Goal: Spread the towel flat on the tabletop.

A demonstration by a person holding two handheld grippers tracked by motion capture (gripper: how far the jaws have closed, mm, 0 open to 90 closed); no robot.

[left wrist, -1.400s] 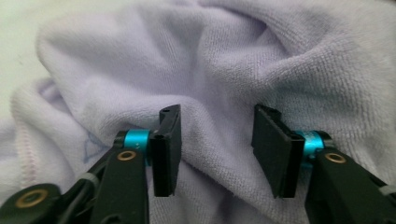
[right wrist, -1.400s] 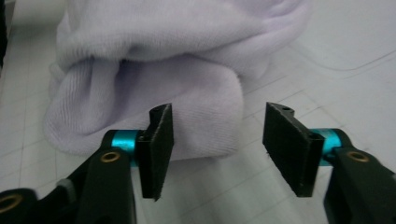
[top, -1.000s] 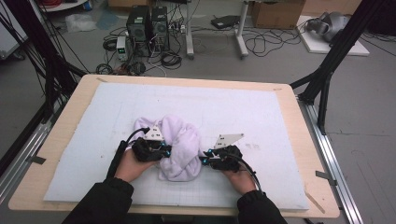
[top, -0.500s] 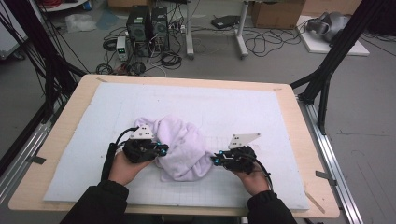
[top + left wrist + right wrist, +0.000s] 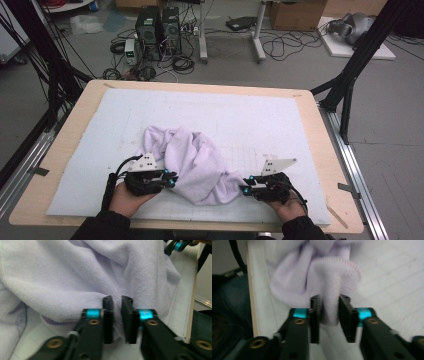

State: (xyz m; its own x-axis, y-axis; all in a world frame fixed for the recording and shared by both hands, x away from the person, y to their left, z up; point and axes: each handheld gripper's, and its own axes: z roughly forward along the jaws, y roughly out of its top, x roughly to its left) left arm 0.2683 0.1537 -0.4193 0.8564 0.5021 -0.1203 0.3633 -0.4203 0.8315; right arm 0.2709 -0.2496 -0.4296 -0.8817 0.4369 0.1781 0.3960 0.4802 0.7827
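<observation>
Lavender towel (image 5: pixel 197 162), long axis far-left to near-right

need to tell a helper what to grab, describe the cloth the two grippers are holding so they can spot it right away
Start at the wooden table with its white mat. On the near half of the mat lies a crumpled pale lilac terry towel, bunched in a heap. It is the one soft thing there, pinched at its near edges by the left gripper and the right gripper.

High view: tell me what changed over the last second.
Both grippers, left and right, moved apart toward the table's near edge, each clamped on the towel, stretching its near edge wider. The towel's bunched far part and the white mat stayed put.
</observation>
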